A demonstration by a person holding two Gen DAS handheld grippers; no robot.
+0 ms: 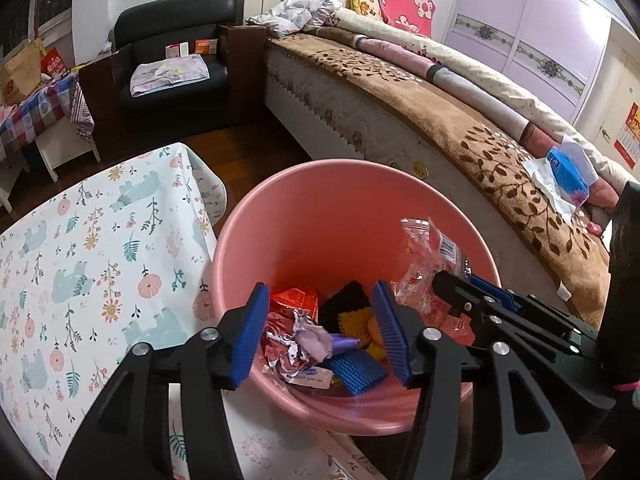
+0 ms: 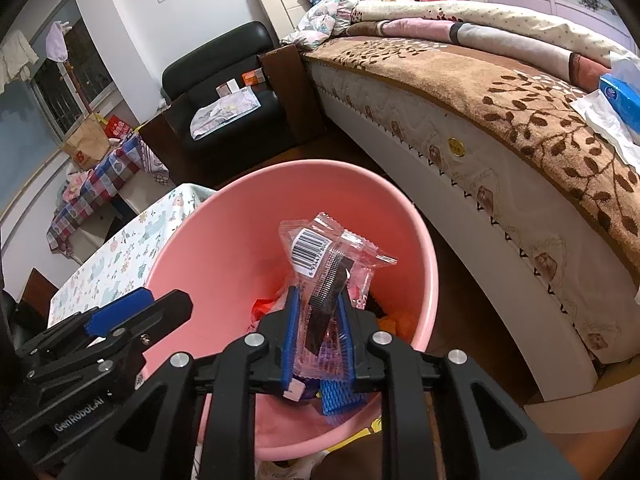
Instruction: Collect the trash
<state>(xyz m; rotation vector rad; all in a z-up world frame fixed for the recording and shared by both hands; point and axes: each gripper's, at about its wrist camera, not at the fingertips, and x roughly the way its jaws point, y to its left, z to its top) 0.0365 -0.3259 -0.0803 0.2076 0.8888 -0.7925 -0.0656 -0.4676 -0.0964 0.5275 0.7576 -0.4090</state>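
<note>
Bedroom, pink bin, left gripper jaws open above, right gripper pinching wrapper

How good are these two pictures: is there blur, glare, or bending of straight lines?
Left wrist view: mostly sharp, lit evenly by indoor light; the bed edge bends strongly from the fisheye lens, and the corners are black. Right wrist view: the same bending and dark corners; the clear wrapper between the right gripper pads shows small shiny reflections, and the pink bucket looks reddish inside.
</note>
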